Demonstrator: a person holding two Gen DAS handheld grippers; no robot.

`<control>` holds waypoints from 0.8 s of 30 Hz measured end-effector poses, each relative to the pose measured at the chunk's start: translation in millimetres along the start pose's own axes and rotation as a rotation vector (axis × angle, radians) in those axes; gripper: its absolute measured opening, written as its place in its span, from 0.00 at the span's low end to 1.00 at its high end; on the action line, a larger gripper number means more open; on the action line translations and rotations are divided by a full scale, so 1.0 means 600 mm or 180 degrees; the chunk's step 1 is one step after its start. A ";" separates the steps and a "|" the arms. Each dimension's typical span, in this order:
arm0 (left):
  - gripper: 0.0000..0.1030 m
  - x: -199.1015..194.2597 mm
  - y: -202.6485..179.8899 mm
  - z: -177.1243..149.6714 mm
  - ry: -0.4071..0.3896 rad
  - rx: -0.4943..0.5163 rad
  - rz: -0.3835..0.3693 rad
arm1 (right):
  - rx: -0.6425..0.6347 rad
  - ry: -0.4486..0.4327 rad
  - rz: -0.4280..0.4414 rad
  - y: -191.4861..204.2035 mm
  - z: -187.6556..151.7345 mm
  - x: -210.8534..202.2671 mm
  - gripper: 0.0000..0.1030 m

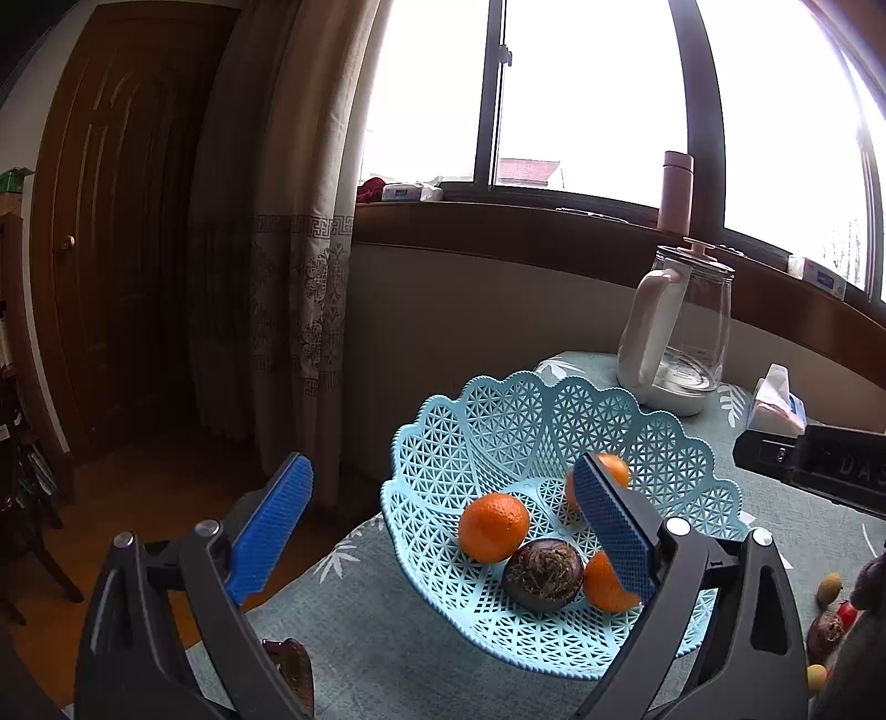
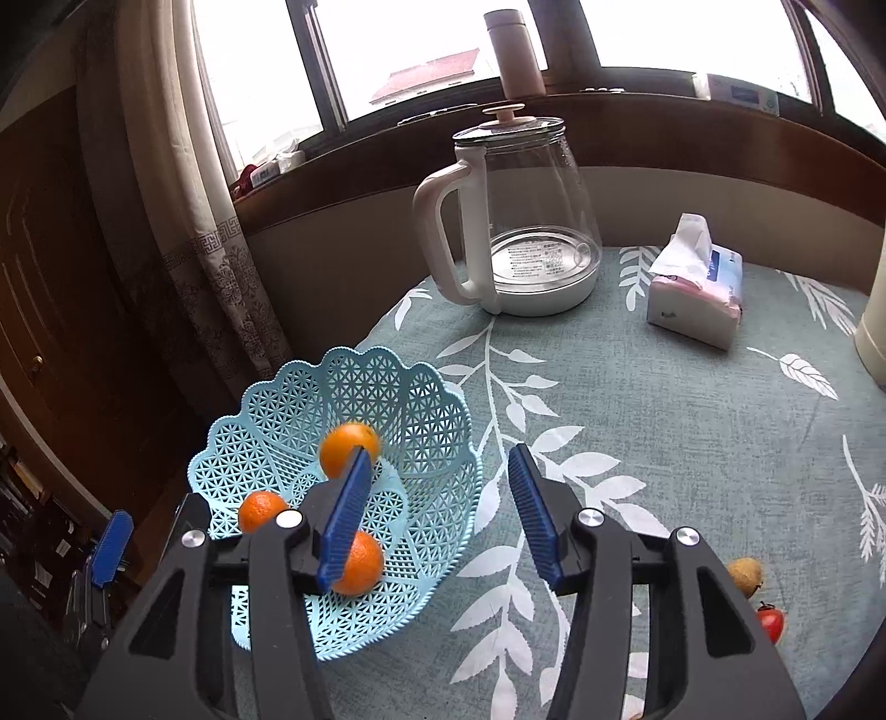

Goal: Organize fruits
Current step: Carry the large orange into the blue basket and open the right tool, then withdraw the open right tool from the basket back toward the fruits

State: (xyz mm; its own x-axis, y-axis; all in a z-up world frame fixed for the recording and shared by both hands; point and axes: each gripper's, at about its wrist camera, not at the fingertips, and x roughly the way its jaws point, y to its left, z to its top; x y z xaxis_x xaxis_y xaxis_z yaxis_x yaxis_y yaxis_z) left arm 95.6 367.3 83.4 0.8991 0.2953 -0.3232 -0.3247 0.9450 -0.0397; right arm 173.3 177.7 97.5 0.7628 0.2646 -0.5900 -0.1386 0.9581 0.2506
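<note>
A light blue lattice basket (image 1: 498, 421) (image 2: 387, 382) stands at the table's left edge. It holds three oranges (image 1: 493, 526) (image 2: 349, 443) and one dark purple-brown fruit (image 1: 545, 576), which the right wrist view hides behind a finger. My left gripper (image 1: 443, 526) is open and empty, just in front of the basket, its right pad over the bowl. My right gripper (image 2: 440, 520) is also open and empty, its left pad over the basket and its right pad over the cloth. A small yellowish fruit (image 2: 745, 576) (image 1: 829, 588) and a small red fruit (image 2: 771, 620) (image 1: 847, 612) lie on the cloth to the right.
A glass kettle (image 2: 509, 221) with a white handle stands at the back of the table, a tissue pack (image 2: 698, 288) to its right, and a cream container (image 2: 875, 332) at the right edge. A pink bottle (image 2: 515, 50) sits on the windowsill. Curtain and floor lie left of the table.
</note>
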 end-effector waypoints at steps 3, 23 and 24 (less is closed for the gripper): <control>0.94 0.000 -0.001 0.000 -0.0002 -0.0002 -0.0001 | 0.0062 -0.0001 -0.0032 -0.012 -0.007 -0.009 0.51; 0.95 -0.012 -0.006 0.000 -0.0103 0.0039 -0.0015 | 0.0511 -0.0079 -0.0424 -0.132 -0.056 -0.080 0.63; 0.95 -0.012 -0.006 0.000 -0.0104 0.0038 -0.0015 | 0.0543 -0.0087 -0.0452 -0.140 -0.057 -0.084 0.63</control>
State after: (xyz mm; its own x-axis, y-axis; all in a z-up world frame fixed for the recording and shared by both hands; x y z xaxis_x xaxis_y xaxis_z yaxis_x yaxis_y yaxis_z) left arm 90.5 361.9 85.9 0.9097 0.2952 -0.2920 -0.3171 0.9479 -0.0298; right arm 125.0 87.3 80.0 0.7843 0.1231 -0.6081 0.0786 0.9525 0.2942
